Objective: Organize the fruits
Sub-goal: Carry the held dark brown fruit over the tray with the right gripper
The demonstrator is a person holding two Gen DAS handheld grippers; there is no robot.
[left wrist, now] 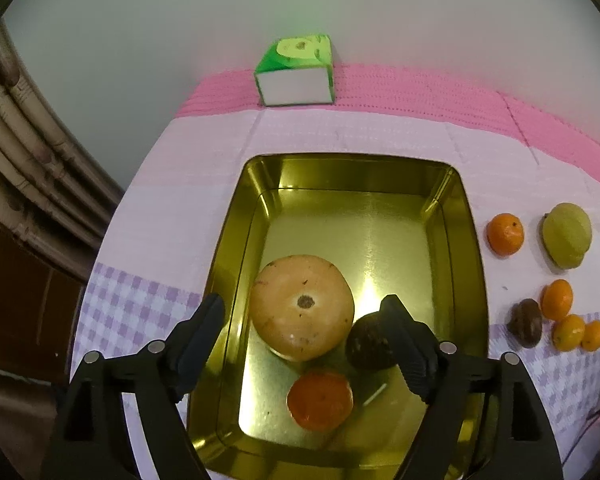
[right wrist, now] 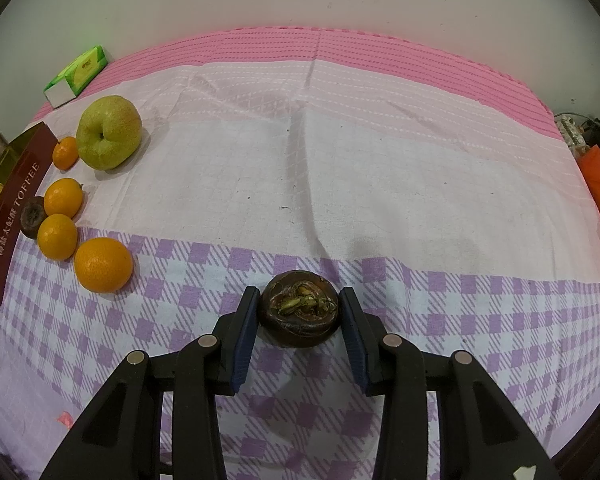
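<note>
Nearest us, our right tool point(right wrist: 300, 304) is clamped on a dark brown fruit point(right wrist: 298, 314) over the bench point(right wrist: 380, 180), while our left tool point(left wrist: 304, 312) hangs wide apart, holding nothing, above the gold tin point(left wrist: 470, 240) with three fruits inside. Farther left, the tin's maroon side point(right wrist: 10, 216) reads "TOFFEE" beside the loose oranges point(right wrist: 103, 265) and green pear point(right wrist: 109, 132).

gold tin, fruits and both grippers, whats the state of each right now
gold tin: open, holding three fruits
large pale orange fruit: in the tin, stem end up
dark brown fruit: in the tin, beside the left gripper's finger
small orange: in the tin
left gripper: open, empty, above the tin
right gripper: shut on dark round fruit
green pear: loose on the cloth
</note>
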